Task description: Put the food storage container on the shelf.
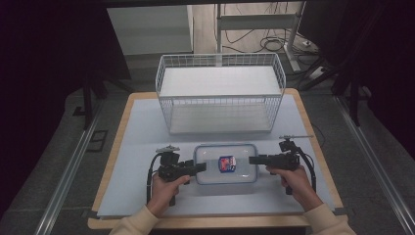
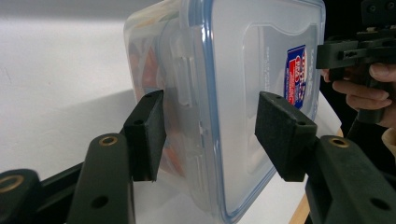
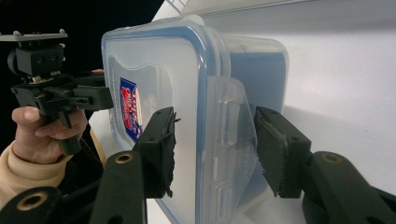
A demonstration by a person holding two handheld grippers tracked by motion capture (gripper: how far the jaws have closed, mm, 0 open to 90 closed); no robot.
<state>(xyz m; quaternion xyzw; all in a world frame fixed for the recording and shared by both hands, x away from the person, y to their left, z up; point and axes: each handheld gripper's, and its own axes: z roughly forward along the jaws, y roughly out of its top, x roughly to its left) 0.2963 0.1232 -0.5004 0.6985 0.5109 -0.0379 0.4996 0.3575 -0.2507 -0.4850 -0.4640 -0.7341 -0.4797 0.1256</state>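
Observation:
A clear plastic container (image 1: 215,177) with a blue-rimmed lid and a red and blue sticker (image 1: 226,164) lies flat at the front middle of the table. My left gripper (image 1: 200,168) is shut on its left end. In the left gripper view the pads (image 2: 145,135) press the underside and the lid of the container (image 2: 233,70), beside a side latch (image 2: 184,70). My right gripper (image 1: 253,159) holds the opposite end. Its jaws (image 3: 215,149) straddle the container (image 3: 154,70), one pad on the lid and the other against the loose latch flap (image 3: 231,126).
A white wire basket (image 1: 220,115) stands behind the container at the back middle of the table, its open top facing up. A pale mat (image 1: 142,147) covers the wooden tabletop. Desk legs and cables lie on the floor beyond.

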